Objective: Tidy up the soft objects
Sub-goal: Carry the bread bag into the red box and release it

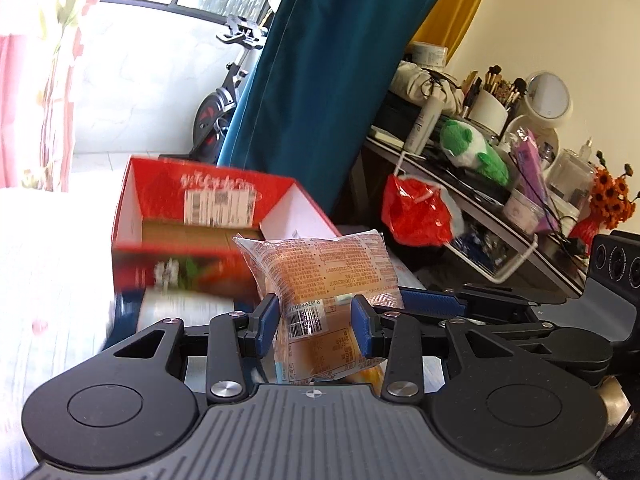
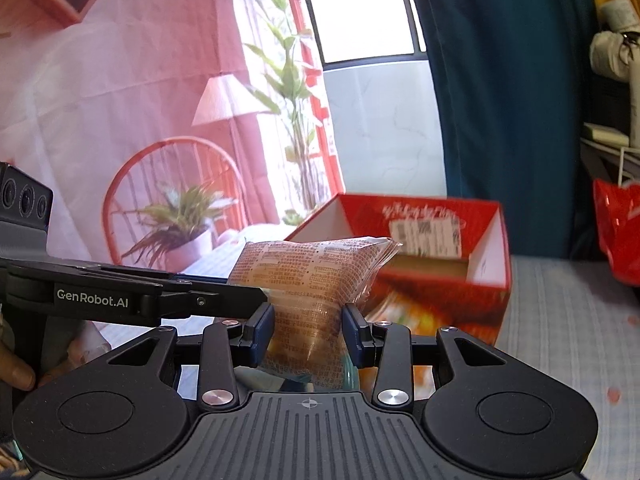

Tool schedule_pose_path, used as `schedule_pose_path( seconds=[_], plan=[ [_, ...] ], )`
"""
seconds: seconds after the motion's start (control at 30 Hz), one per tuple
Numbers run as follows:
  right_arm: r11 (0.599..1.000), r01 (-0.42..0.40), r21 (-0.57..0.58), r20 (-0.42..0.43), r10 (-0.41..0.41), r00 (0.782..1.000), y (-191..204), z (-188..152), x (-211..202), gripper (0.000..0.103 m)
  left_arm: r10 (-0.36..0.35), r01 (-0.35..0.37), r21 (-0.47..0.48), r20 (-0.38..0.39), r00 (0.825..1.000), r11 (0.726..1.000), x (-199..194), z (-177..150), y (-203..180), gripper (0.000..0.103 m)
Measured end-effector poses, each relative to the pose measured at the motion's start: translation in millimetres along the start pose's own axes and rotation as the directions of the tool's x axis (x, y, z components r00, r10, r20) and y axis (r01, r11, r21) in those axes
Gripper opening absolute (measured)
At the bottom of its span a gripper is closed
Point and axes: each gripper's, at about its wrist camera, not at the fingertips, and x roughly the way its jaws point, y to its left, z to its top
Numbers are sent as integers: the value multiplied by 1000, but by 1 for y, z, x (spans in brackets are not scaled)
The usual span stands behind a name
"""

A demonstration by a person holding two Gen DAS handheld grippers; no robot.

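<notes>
In the left wrist view my left gripper (image 1: 316,314) is shut on a clear-wrapped bread packet (image 1: 320,264), which stands up between the blue pads. In the right wrist view my right gripper (image 2: 306,322) is shut on a similar bread packet (image 2: 308,276), pinched at its waist. An open red cardboard box (image 1: 160,196) (image 2: 484,236) sits just beyond both packets on the bed, with a white label on its inner far wall. The right gripper's blue finger (image 1: 432,304) shows beside the left one, and the left gripper's arm (image 2: 120,300) crosses the right view's left side.
A teal curtain (image 1: 320,80) hangs behind the box. To the right is a crowded dressing table (image 1: 516,236) with a green plush toy (image 1: 476,148), brushes and a mirror; a red plastic bag (image 1: 416,212) hangs from its rack. An exercise bike (image 1: 216,116) stands by the window. A pale checked sheet (image 2: 560,320) covers the bed.
</notes>
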Motion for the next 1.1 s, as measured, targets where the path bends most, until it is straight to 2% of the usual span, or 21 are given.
schedule_pose_path(
  seconds=[0.13, 0.3, 0.53, 0.7, 0.83, 0.93, 1.1],
  plan=[
    [1000, 12, -17, 5, -12, 1000, -24, 28, 27, 36, 18, -18, 24, -9, 1000, 1000, 30, 33, 5, 41],
    [1000, 28, -2, -13, -28, 1000, -57, 56, 65, 36, 18, -19, -17, -47, 999, 1000, 77, 66, 23, 41],
    [998, 43, 45, -73, -40, 997, -103, 73, 122, 36, 46, -50, -25, -111, 993, 998, 139, 95, 42, 41],
    [994, 56, 92, -134, -43, 990, -129, 72, 160, 36, 37, -49, -66, -179, 983, 997, 181, 98, 64, 41],
    [991, 67, 115, -204, -43, 978, -144, 60, 185, 35, 25, -49, -85, -256, 966, 995, 211, 92, 77, 40],
    [987, 92, 130, -264, -55, 963, -152, 52, 199, 34, 2, -33, -97, -302, 953, 995, 225, 86, 82, 41],
    [987, 108, 119, -319, -65, 946, -153, 41, 210, 32, 10, -47, -101, -338, 941, 994, 235, 78, 85, 41]
  ],
)
